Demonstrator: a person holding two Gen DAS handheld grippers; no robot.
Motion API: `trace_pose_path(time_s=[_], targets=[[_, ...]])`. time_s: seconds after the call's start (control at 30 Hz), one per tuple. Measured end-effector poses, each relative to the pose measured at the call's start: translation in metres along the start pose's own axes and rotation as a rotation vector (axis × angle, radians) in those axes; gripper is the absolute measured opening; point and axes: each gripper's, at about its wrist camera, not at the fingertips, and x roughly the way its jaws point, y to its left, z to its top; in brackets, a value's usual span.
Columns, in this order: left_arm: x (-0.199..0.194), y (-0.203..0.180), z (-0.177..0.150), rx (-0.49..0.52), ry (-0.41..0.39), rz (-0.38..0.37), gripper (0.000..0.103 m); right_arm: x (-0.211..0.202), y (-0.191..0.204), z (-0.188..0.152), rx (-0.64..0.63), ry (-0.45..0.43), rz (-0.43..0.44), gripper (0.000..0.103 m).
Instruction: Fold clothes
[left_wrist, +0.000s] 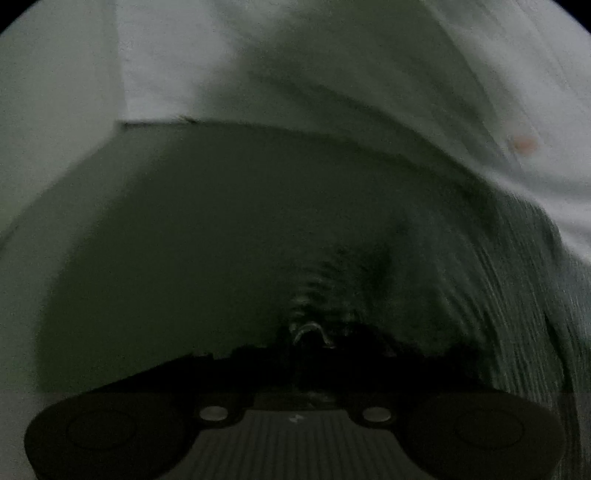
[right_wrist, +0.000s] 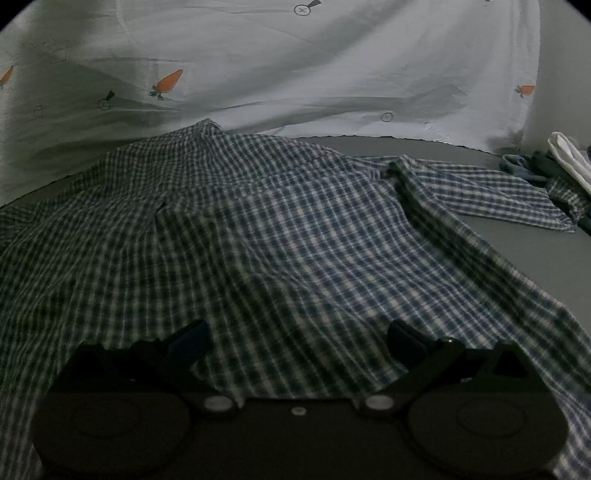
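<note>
A blue and white checked shirt (right_wrist: 280, 229) lies spread on a grey surface (right_wrist: 535, 251), one sleeve (right_wrist: 491, 192) reaching right. My right gripper (right_wrist: 295, 336) is open just above the shirt's near part, fingers wide apart, holding nothing. In the dark, blurred left wrist view my left gripper (left_wrist: 312, 339) is shut on a bunched piece of the checked shirt (left_wrist: 317, 295), and more of the fabric streams off to the right (left_wrist: 517, 295).
A pale sheet with carrot prints (right_wrist: 295, 66) hangs or lies behind the shirt. A small pile of other clothes (right_wrist: 554, 162) sits at the far right. A pale wall corner (left_wrist: 74, 92) shows at the left in the left wrist view.
</note>
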Motion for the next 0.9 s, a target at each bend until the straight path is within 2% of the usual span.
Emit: trace_pose_path(time_s=[0.1,0.17,0.23,0.33,0.4,0.47,0.53,0.57,0.67,0.77,0.83,0.9], targets=[[-0.028,0.031,0.023,-0.086,-0.112,0.082,0.005,0.000,0.000,0.000,0.000,0.000,0.001,0.103],[-0.053,0.046,0.039,-0.105,-0.215,0.119,0.004,0.000,0.000,0.000,-0.001,0.001,0.002,0.103],[-0.075,0.052,0.050,-0.088,-0.300,0.122,0.004,0.000,0.000,0.000,0.000,0.001,0.003,0.103],[-0.092,0.039,0.054,0.042,-0.336,0.071,0.006,0.001,0.000,0.000,0.001,0.001,0.003,0.103],[-0.082,0.020,0.044,0.147,-0.280,0.001,0.010,0.001,0.000,0.000,0.000,0.001,0.004,0.103],[-0.059,0.006,0.028,0.179,-0.179,-0.071,0.014,0.001,0.000,0.000,0.000,0.001,0.004,0.103],[-0.035,-0.002,0.009,0.126,-0.048,-0.127,0.021,0.001,0.000,0.000,0.000,0.001,0.005,0.103],[-0.025,-0.004,0.001,0.093,0.006,-0.145,0.022,0.001,0.000,0.000,0.000,0.001,0.005,0.103],[-0.012,-0.007,-0.008,0.051,0.071,-0.108,0.026,0.001,0.000,0.000,0.001,0.001,0.005,0.103],[-0.017,-0.006,-0.003,0.122,0.044,-0.120,0.039,0.002,0.000,0.000,0.001,0.001,0.004,0.103],[-0.026,-0.013,-0.001,0.203,-0.001,-0.122,0.055,0.002,0.000,0.000,0.001,0.001,0.004,0.103],[-0.030,-0.019,0.003,0.259,-0.040,-0.130,0.068,0.002,0.000,0.000,0.002,0.001,0.002,0.103]])
